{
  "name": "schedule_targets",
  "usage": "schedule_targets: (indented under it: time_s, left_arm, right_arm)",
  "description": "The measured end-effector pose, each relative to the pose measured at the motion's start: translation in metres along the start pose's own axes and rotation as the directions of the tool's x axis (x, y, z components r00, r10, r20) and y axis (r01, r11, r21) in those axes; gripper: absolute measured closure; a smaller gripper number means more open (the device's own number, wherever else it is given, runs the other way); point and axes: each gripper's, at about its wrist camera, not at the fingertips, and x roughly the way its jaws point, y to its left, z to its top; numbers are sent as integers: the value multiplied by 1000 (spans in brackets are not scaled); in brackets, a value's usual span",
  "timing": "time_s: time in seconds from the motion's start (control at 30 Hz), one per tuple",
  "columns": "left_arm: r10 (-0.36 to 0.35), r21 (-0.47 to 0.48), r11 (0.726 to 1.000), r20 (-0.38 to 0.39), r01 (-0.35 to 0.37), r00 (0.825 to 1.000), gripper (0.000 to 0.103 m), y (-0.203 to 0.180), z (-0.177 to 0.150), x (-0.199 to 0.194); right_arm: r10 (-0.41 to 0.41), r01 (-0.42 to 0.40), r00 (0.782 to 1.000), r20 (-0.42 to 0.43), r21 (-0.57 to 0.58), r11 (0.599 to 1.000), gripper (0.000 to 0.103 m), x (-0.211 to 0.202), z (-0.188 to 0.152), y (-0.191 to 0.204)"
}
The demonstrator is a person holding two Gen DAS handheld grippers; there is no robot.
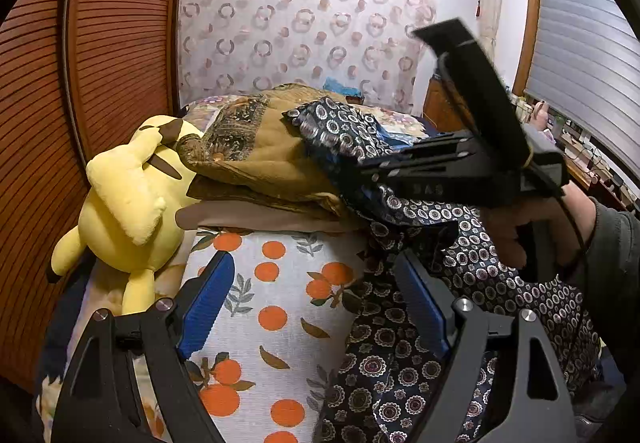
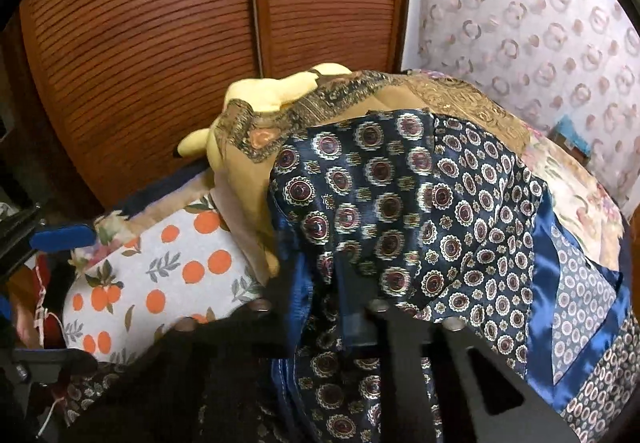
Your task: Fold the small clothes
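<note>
Two hand-held grippers: right (image 2: 320, 283) clamps navy patterned garment (image 2: 400, 203) edge; left (image 1: 316, 307) spread.

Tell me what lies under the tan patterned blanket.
Under the tan patterned blanket a folded beige layer shows at the edge, resting on the orange-print sheet. Anything further under the pile is covered.

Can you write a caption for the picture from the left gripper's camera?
Open left gripper hovers over the orange-print sheet while the right gripper pinches the navy patterned cloth, yellow plush toy alongside.
</note>
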Motion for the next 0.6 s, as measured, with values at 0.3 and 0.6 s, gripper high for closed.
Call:
schedule_targets:
  time_s: [0.3,0.6]
  left_arm:
    - [-7,6,1000,8,7,1000,20,-8,2,-2]
    - [-4,8,1000,10,4,1000,20,-15,8,4]
  right_arm:
    - [-27,6,988,154,139,990,95,-60,-7,-39]
    - [-180,154,978,105,221,963,40,-87,-37,-66]
